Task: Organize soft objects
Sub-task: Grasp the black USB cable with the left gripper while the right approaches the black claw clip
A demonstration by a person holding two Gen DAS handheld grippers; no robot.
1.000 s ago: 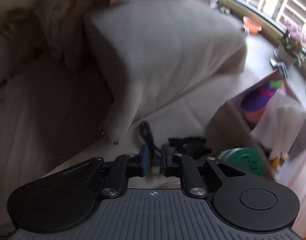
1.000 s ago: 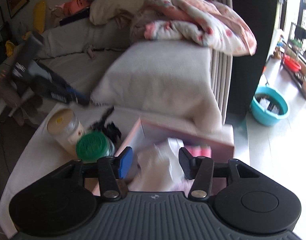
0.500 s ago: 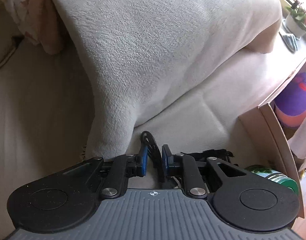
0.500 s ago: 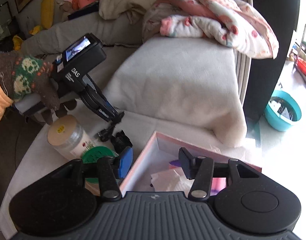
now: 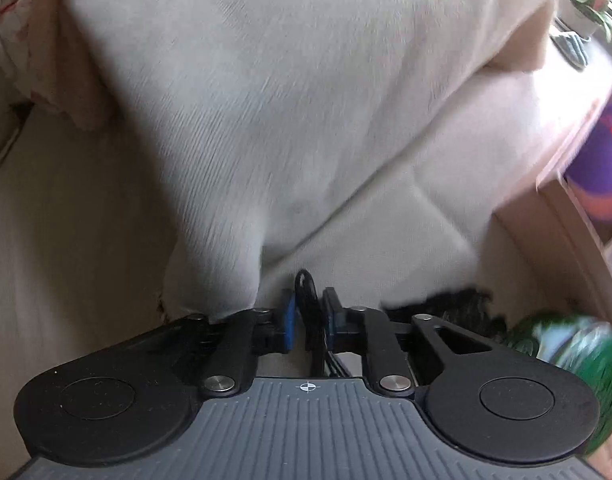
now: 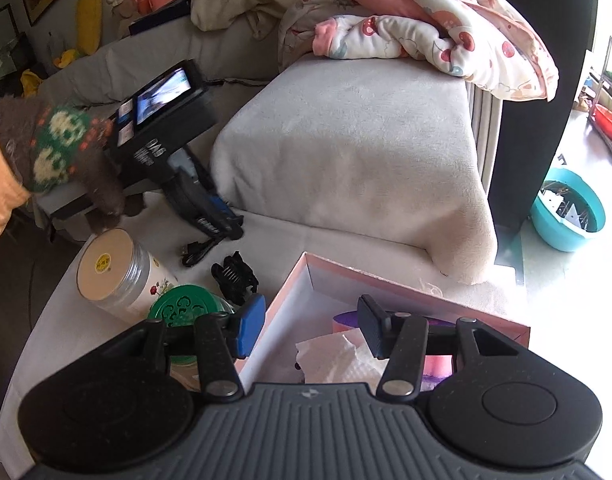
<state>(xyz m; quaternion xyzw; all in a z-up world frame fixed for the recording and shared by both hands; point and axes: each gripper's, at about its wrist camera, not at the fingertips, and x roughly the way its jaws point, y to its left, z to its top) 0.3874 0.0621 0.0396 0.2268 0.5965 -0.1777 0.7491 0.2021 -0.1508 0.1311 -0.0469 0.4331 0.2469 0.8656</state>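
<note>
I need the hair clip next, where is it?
In the right wrist view the hair clip lies left of the pink box, just behind the green lid.

Green-lidded jar [image 5: 577,352] blurred, cut by edge; black cable [image 5: 311,320] partly hidden by gripper.

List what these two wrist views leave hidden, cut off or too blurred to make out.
- Box contents: right wrist view, covered by white paper and the right tool.
- Green-lidded jar: left wrist view, motion-blurred and cut off by the frame edge.
- Black cable: left wrist view, lower length hidden behind the left tool.
</note>
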